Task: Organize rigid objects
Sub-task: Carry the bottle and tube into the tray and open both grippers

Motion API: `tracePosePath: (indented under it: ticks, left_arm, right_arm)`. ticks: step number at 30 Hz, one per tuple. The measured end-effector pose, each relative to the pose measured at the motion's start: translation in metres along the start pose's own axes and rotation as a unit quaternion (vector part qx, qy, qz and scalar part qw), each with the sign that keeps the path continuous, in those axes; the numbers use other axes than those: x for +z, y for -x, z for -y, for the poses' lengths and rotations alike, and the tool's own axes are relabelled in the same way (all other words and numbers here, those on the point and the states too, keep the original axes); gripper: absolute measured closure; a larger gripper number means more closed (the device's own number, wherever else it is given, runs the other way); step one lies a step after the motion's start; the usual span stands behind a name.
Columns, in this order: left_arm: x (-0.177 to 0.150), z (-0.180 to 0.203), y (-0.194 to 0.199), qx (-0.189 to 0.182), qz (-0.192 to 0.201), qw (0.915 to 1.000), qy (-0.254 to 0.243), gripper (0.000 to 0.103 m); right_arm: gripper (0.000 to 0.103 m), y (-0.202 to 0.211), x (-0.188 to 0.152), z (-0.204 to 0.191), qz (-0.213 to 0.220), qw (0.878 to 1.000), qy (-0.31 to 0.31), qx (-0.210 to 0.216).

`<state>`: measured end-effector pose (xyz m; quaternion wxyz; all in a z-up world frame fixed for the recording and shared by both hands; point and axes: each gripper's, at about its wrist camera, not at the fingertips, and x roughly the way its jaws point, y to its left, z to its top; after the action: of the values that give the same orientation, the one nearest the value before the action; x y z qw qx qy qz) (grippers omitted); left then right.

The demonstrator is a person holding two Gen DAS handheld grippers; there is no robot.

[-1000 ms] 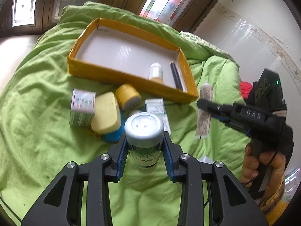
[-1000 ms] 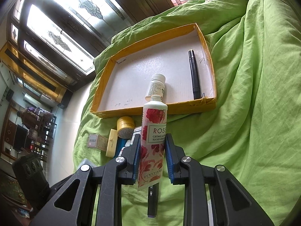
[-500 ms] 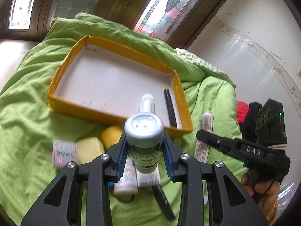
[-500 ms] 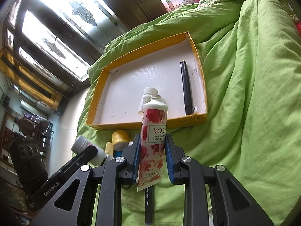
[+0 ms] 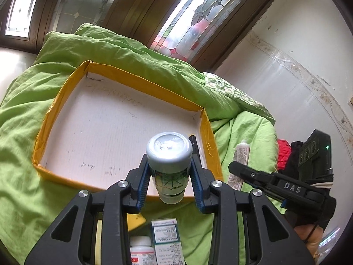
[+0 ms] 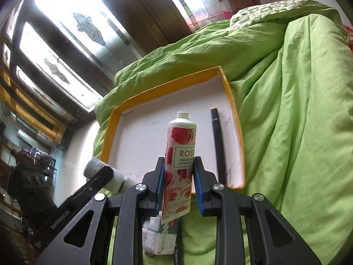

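a rumpled lime-green duvet (image 5: 103, 50) covers a bed under tall windows (image 6: 66, 35) of leaded patterned glass in dark wooden frames; a white wall (image 5: 286, 70) rises on the right. on the duvet lies 1 shallow tray (image 5: 141, 86) with yellow walls and a white floor. 1 black pen (image 6: 218, 145) lies in the tray along its right wall.

2 hand-held grippers are in view. the left gripper (image 5: 169, 180) is pinching 1 upright bottle (image 5: 169, 154) with a grey cap and a green label, its blue pads pressed on both sides; the bottle hangs above the tray's near right corner. the right gripper (image 6: 179, 181) is clamped on 1 floral rose hand cream tube (image 6: 179, 154), held upright with its uncapped threaded neck on top, in front of the tray's near wall as seen from the right wrist view.

on the duvet near the left gripper lie 1 white medicine box (image 5: 167, 240), 1 white bottle with a red label (image 5: 141, 251) and 1 yellow thing (image 5: 135, 220) mostly hidden by the gripper. the right wrist view shows boxes below its gripper, too blurred to count.
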<state>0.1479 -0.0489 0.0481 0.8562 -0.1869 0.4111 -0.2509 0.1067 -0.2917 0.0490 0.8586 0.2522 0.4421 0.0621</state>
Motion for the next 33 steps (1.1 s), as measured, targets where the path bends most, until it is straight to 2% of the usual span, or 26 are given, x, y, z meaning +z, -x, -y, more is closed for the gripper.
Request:
tracePosePath:
  ticks: [5, 7, 11, 15, 21, 29, 33]
  left_arm:
    - [0.008, 0.002, -0.007, 0.024, -0.008, 0.9995, -0.02, 0.071]
    - [0.013, 0.003, -0.013, 0.046, -0.02, 0.9982, -0.033, 0.071]
    - [0.021, -0.002, -0.026, 0.066, -0.048, 0.9956, -0.047, 0.071]
    - [0.025, -0.007, -0.042, 0.095, -0.076, 0.9904, -0.066, 0.071]
    - [0.026, -0.016, -0.059, 0.105, -0.096, 0.988, -0.06, 0.071]
    - [0.035, -0.018, -0.079, 0.119, -0.111, 0.985, -0.058, 0.071]
    - [0.039, -0.018, -0.09, 0.134, -0.122, 0.9813, -0.066, 0.071]
  right_arm:
    - [0.081, -0.017, 0.002, 0.015, -0.016, 1.0, -0.018, -0.003]
    - [0.081, -0.021, 0.004, 0.016, -0.017, 1.0, -0.021, -0.001]
    - [0.081, -0.027, 0.011, 0.011, -0.016, 1.0, -0.017, 0.001]
    - [0.081, -0.044, 0.016, 0.004, -0.021, 1.0, -0.004, -0.012]
    - [0.081, -0.071, 0.009, 0.011, -0.054, 0.998, 0.0, -0.023]
    - [0.081, -0.08, 0.008, 0.022, -0.069, 0.997, -0.004, -0.031]
    - [0.086, -0.09, 0.006, 0.027, -0.079, 0.996, -0.011, -0.036]
